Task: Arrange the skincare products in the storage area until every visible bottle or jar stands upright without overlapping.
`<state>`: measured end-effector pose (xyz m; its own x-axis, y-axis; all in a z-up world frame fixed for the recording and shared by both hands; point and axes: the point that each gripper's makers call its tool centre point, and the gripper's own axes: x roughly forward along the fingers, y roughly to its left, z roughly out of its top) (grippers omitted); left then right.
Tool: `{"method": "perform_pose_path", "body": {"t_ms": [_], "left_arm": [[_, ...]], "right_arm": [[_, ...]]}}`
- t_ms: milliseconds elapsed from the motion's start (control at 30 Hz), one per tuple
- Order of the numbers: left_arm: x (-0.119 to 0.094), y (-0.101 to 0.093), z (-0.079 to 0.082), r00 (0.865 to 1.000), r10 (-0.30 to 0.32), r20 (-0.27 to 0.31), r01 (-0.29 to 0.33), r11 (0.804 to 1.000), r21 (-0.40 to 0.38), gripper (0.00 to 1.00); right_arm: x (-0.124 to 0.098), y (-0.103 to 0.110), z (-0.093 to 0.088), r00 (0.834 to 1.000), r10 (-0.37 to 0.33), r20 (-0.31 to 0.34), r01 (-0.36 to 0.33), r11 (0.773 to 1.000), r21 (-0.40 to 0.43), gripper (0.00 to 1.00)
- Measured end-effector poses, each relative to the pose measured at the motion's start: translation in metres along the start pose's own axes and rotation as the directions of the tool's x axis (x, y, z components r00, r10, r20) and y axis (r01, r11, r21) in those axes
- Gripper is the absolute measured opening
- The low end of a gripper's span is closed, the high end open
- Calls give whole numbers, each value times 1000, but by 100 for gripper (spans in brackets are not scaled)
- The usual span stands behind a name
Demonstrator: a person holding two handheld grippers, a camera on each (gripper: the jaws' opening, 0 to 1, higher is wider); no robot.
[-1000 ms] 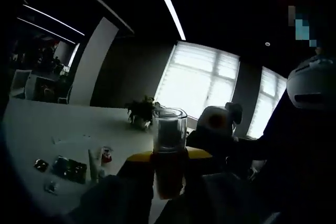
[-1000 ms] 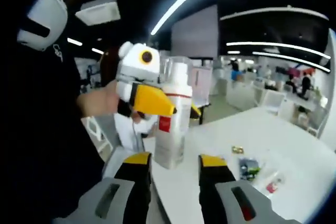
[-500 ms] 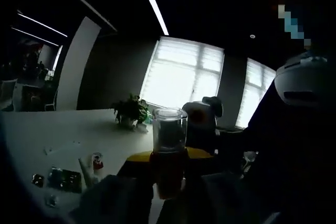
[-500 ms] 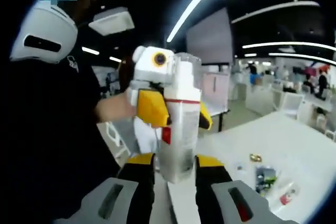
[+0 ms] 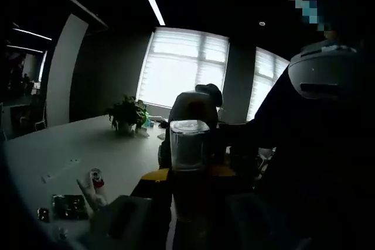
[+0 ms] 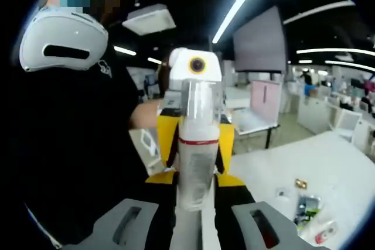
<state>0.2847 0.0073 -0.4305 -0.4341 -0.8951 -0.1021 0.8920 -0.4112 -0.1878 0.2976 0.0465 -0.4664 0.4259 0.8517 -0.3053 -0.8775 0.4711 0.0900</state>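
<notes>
A white bottle [image 6: 196, 156] with a clear cap and a red band stands upright in the air above the table edge. In the right gripper view, my right gripper [image 6: 194, 182] has its yellow-tipped jaws pressed against the bottle's lower sides. My left gripper [image 6: 196, 141] faces it from beyond, its yellow jaws clamped on the bottle's middle. In the left gripper view the same bottle [image 5: 188, 153] rises between the dark jaws of my left gripper [image 5: 188, 177], clear cap on top. The bottle's base is hidden.
A white table [image 6: 293, 162] stretches to the right, with small packets and tubes [image 6: 307, 206] lying on it. The left gripper view shows a red-capped tube [image 5: 94, 181], a dark packet [image 5: 67, 206] and a potted plant [image 5: 124, 112]. A person in dark clothes [image 6: 76, 144] stands close.
My right gripper's jaws have narrowed from wide apart to touching the bottle. Both views have swung, and the bottle now sits centred between the two grippers.
</notes>
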Motion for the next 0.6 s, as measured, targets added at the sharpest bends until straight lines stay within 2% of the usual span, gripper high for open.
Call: {"method": "perform_pose_path", "body": {"t_ms": [200,267,367,500,600], "left_arm": [[-4,5,0,1000,-8,9,8,999,-32,18],[-4,6,-1,1000,0,7,1,999,-34,18],[-4,12,-2,999,33,-1,-33,999,-6,18],[-5,19,4,995,75,58,-75,997,-12,20],[-8,27,3,990,119,70,-118,993,-11,23]], "right_arm": [[3,-1,0,1000,4,-8,-4,1000,-14,15],[5,-4,-1,1000,-11,7,11,1000,-5,15],[7,-12,-2,998,-50,23,50,999,-7,13],[3,-18,3,993,-78,84,79,997,-8,13],[-1,-22,-1,991,-98,89,98,995,2,12]]}}
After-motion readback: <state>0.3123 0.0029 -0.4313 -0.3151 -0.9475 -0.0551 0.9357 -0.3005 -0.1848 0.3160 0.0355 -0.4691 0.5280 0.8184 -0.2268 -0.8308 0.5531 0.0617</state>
